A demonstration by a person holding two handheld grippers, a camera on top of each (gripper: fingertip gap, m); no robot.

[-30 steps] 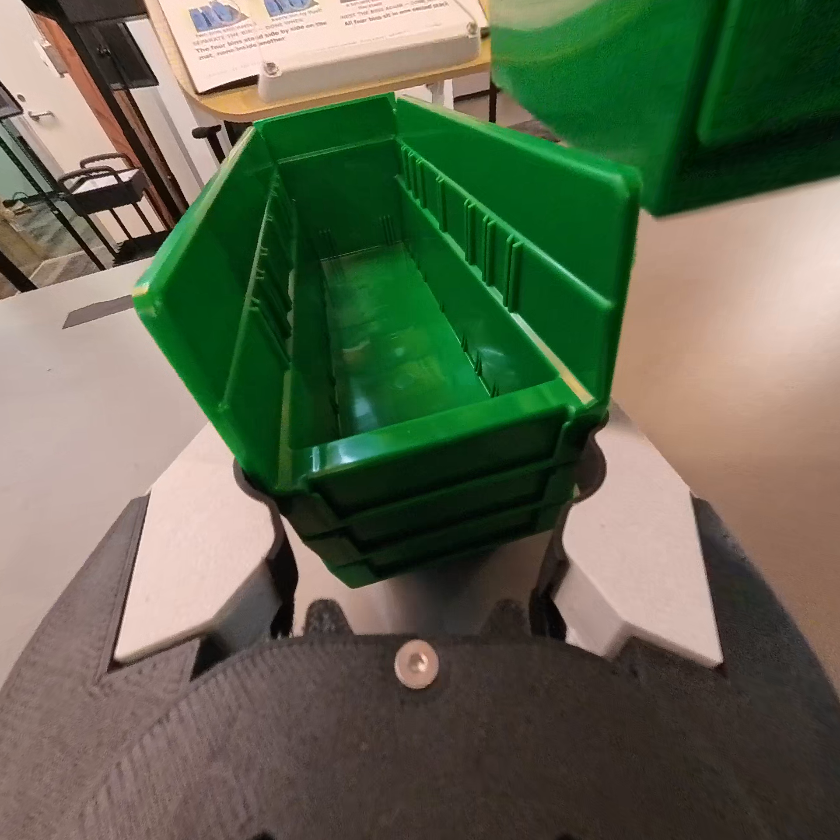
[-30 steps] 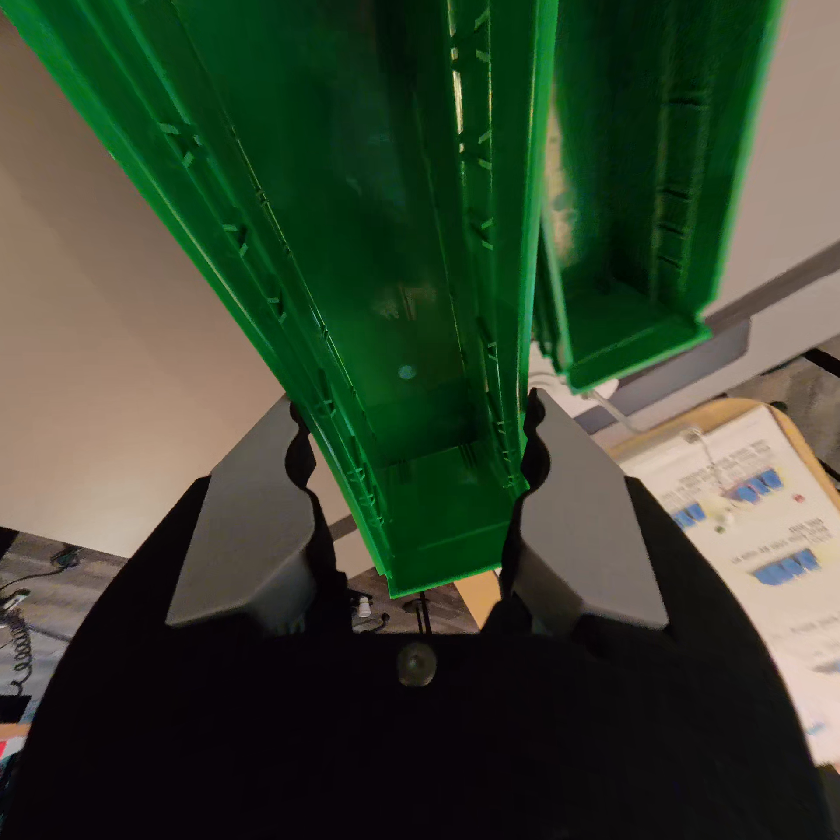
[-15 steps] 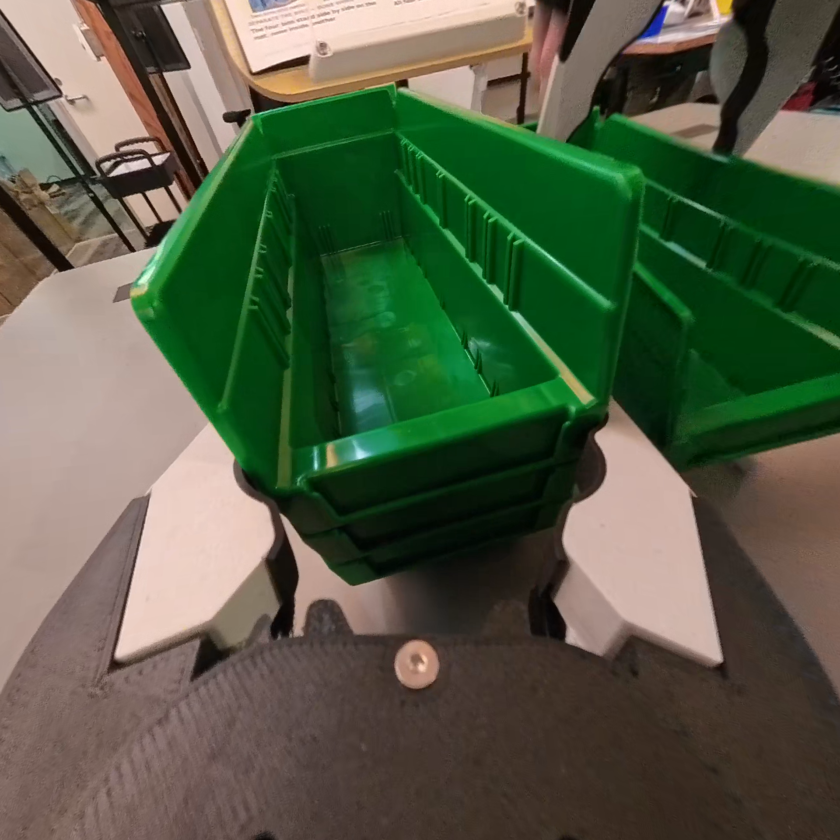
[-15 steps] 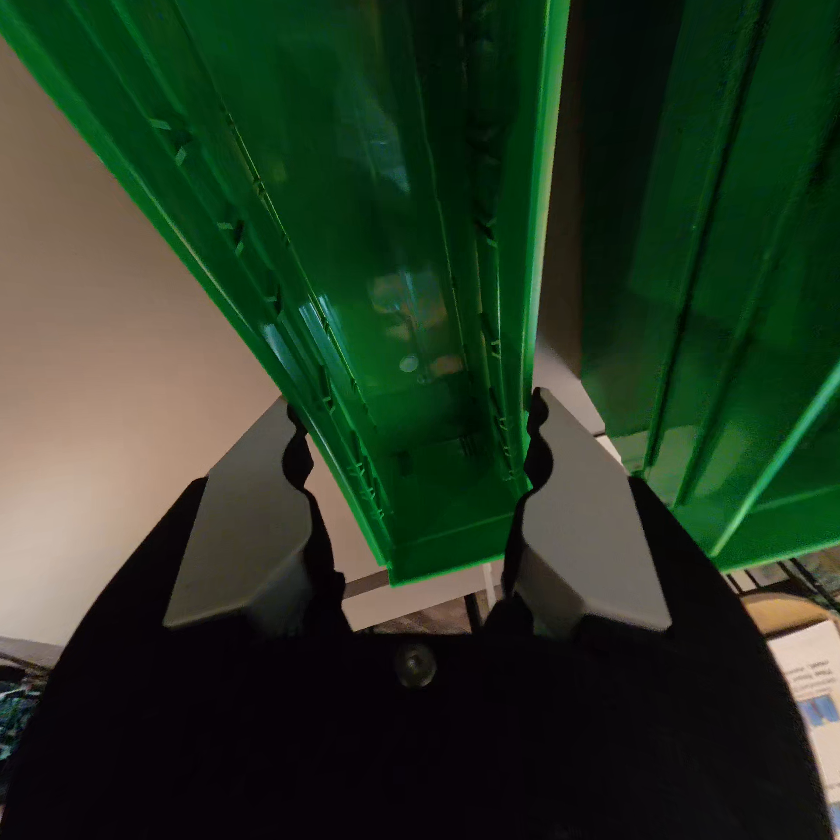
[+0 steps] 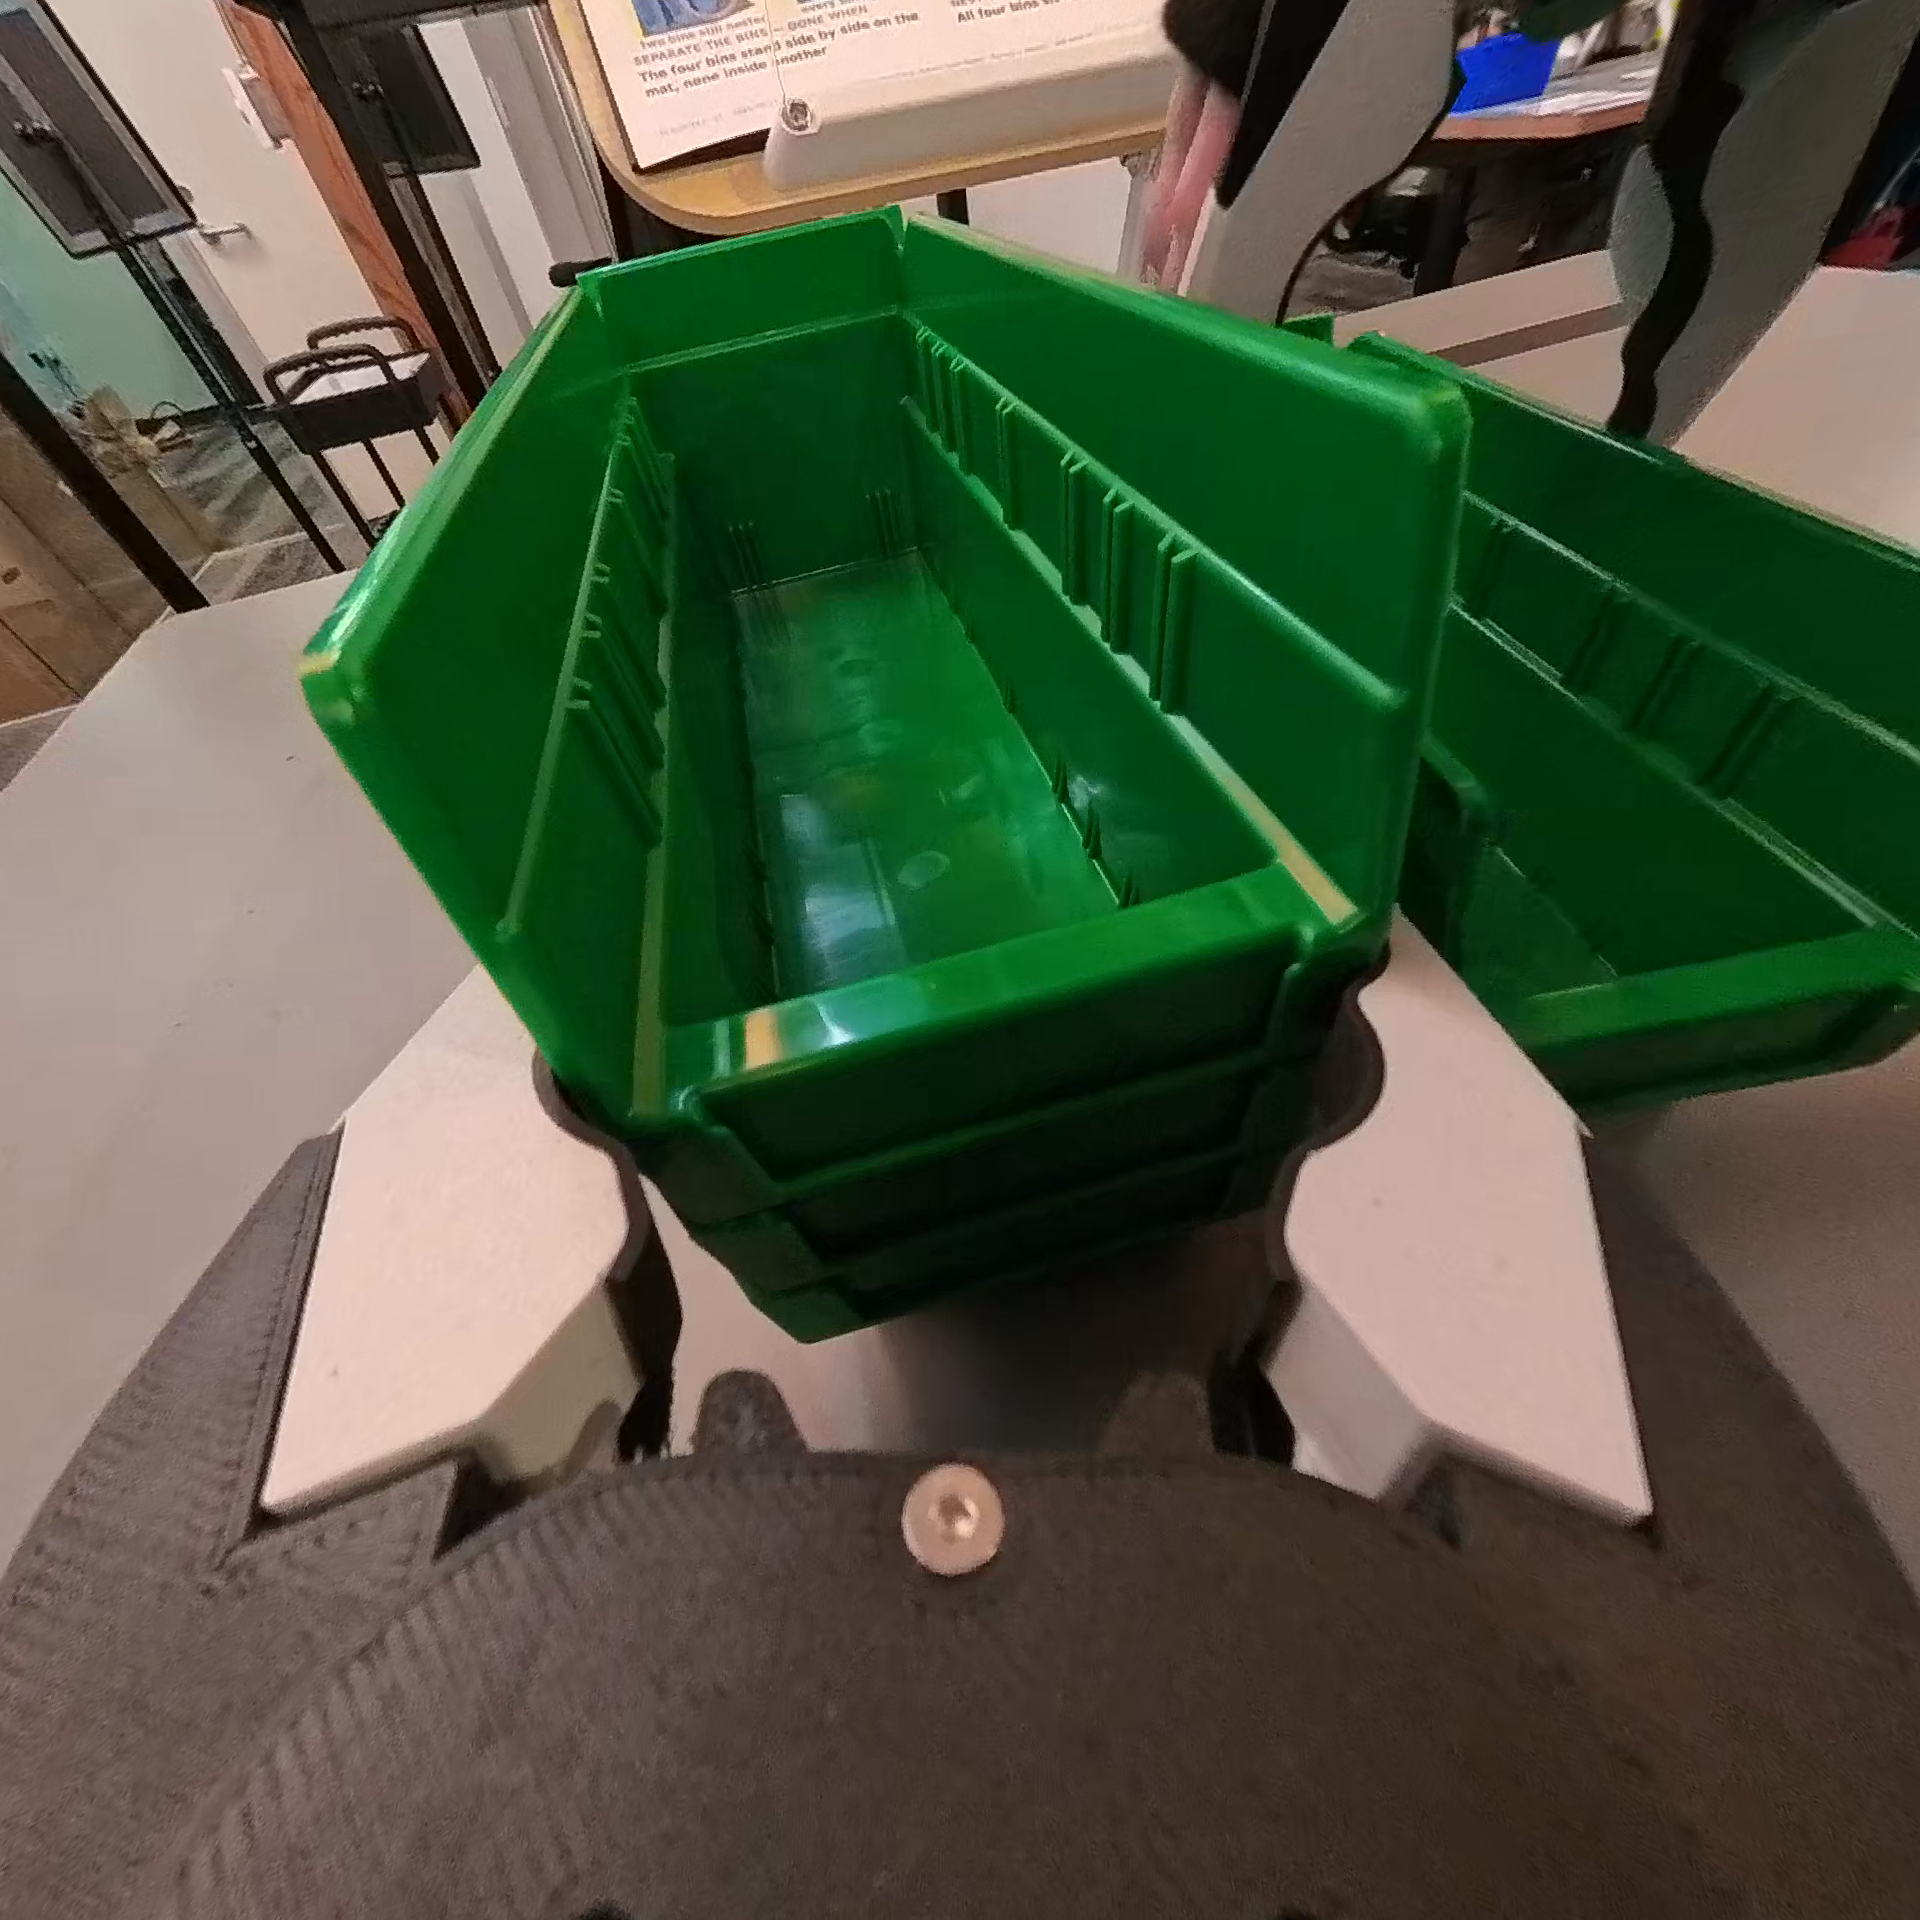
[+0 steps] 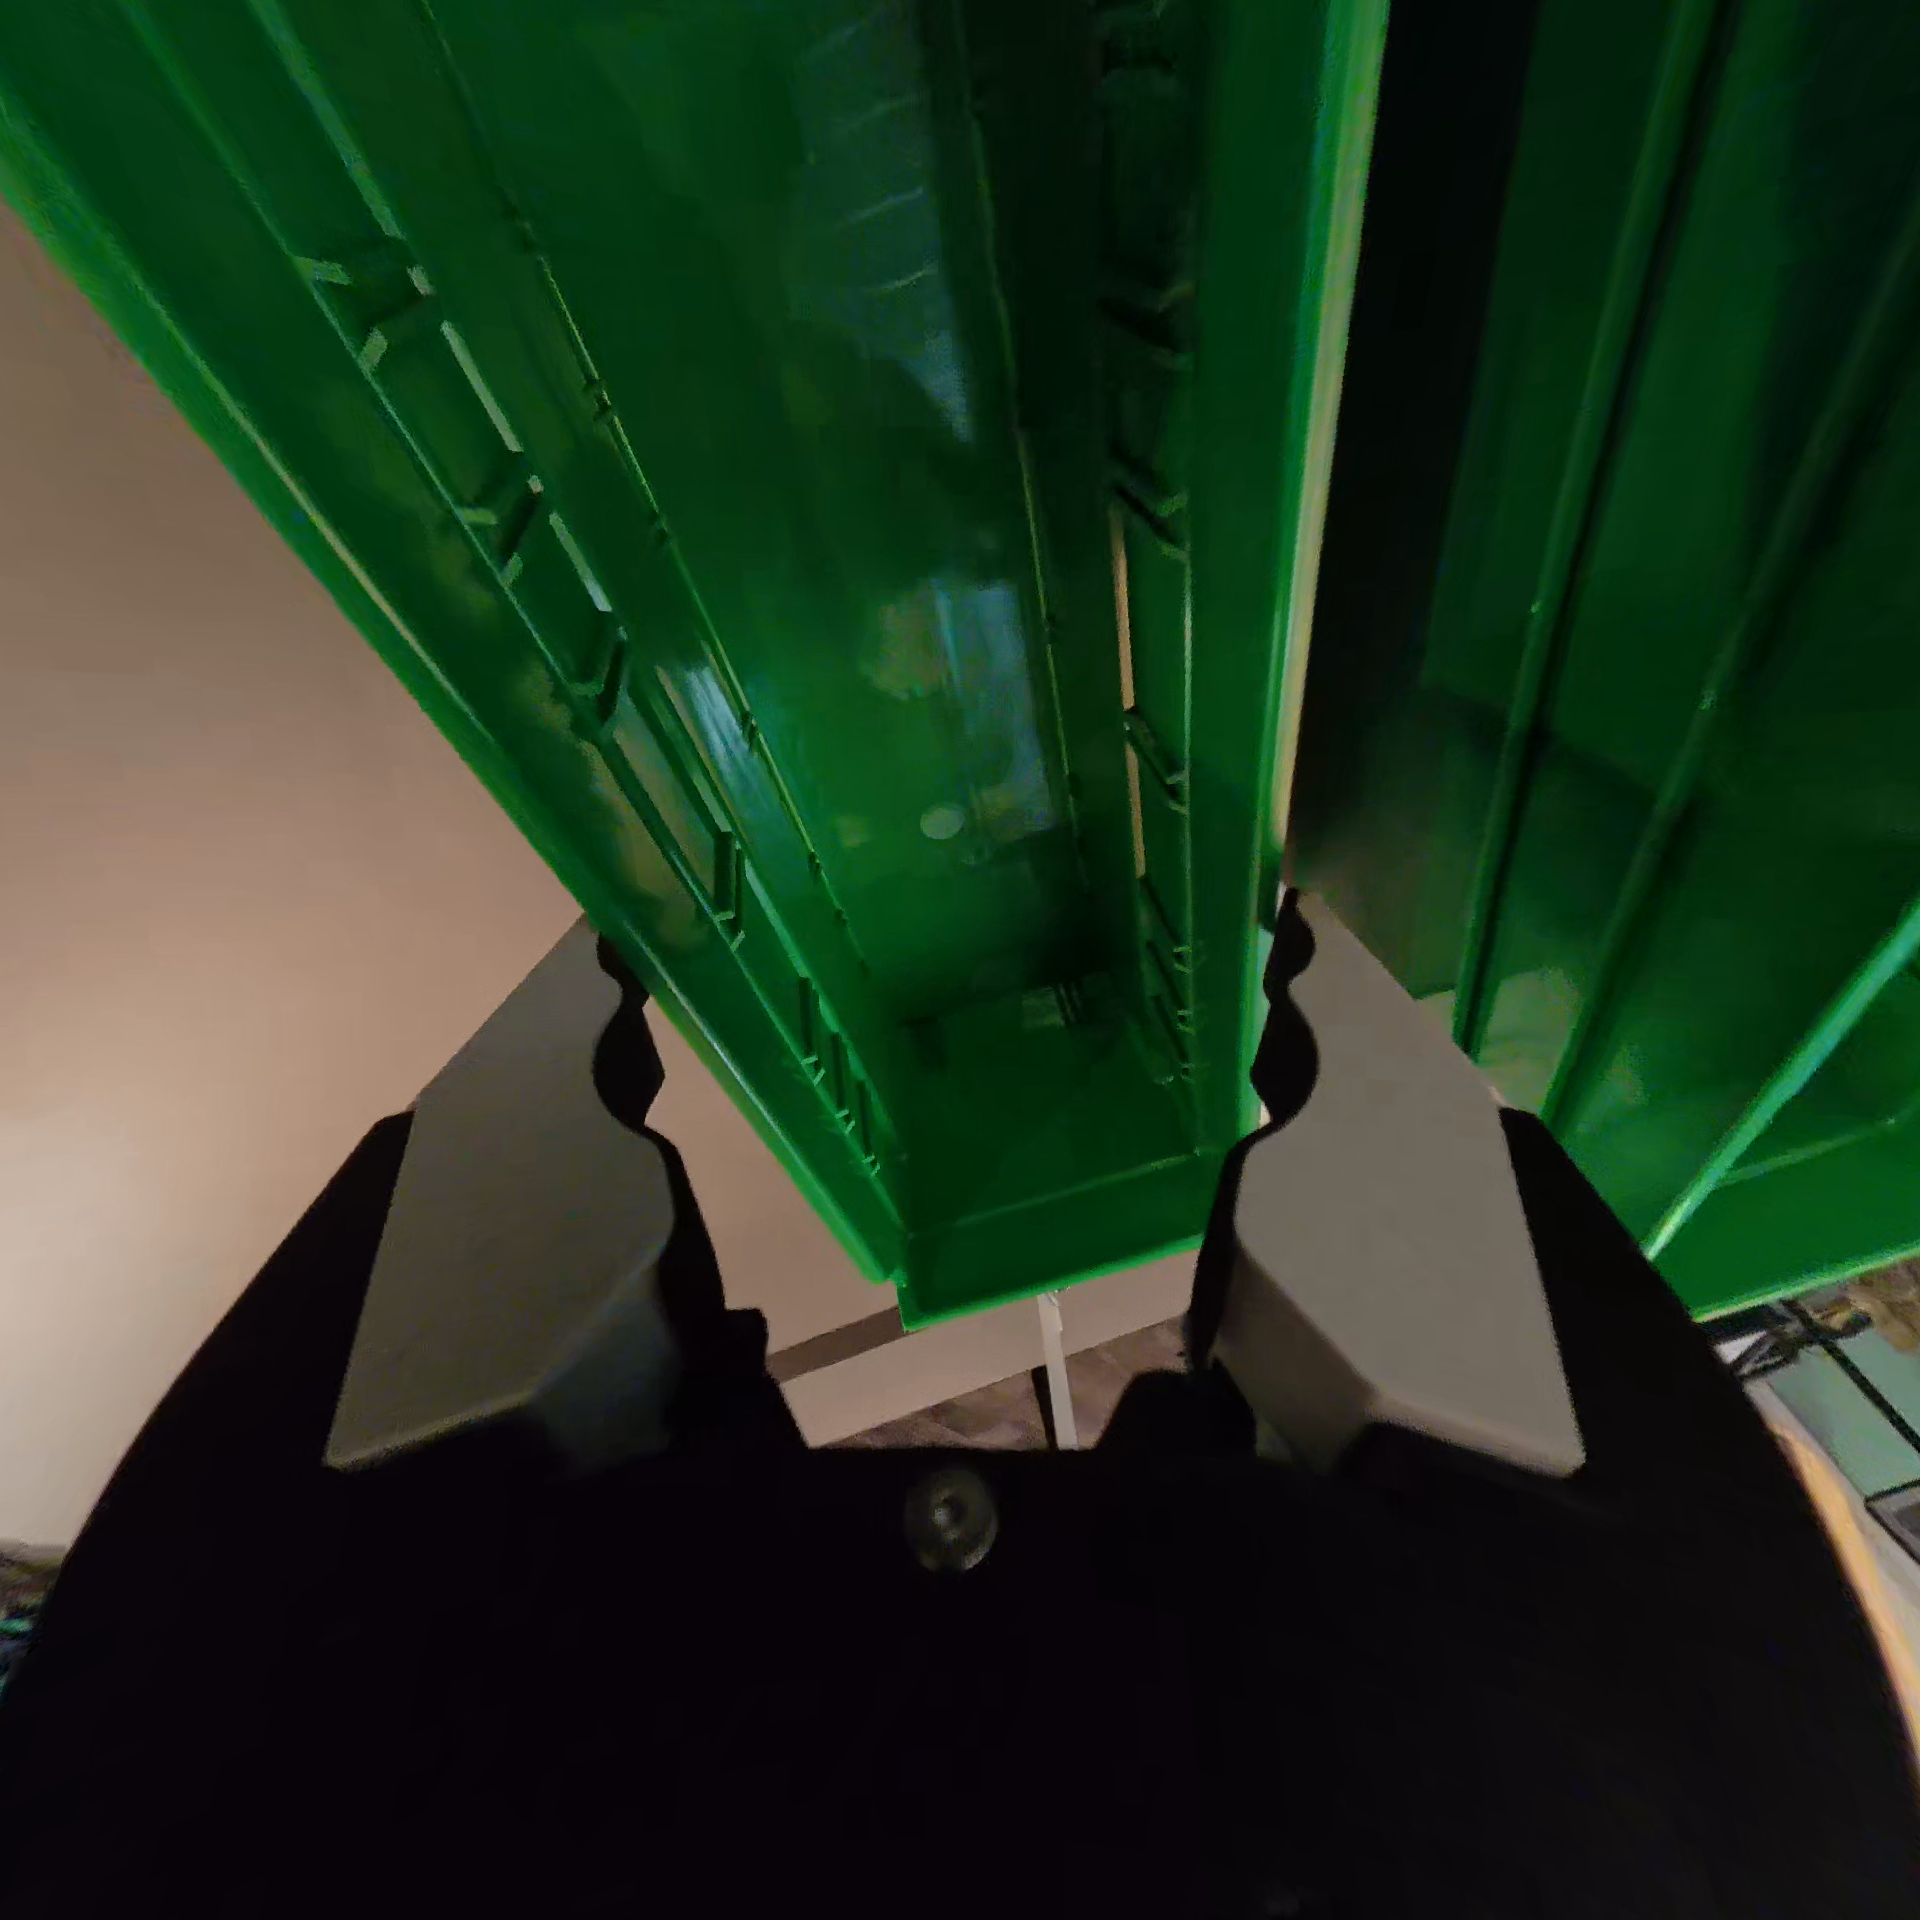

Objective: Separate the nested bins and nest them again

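Observation:
In the left wrist view my left gripper [image 5: 961, 1060] is shut on the front end of a stack of nested green bins [image 5: 935, 727], with both pads pressed on its sides. A single green bin [image 5: 1662, 779] lies on the pale table [image 5: 156, 883] just right of the stack. My right gripper [image 5: 1444, 358] stands at that bin's far end. In the right wrist view the single bin [image 6: 883, 623] runs between the fingers of my right gripper [image 6: 945, 1029], which stand spread with a gap to its walls, so it is open. The stack [image 6: 1662, 520] shows to the right.
A wooden table with a printed sheet and a white box [image 5: 935, 114] stands behind the bins. A black cart [image 5: 353, 395] and a glass door are at the back left. Bare table surface lies left of the stack.
The right gripper brought the single bin down from above and set it beside the stack. Its fingers then spread away from the bin's walls. The left gripper kept its hold and stayed in place.

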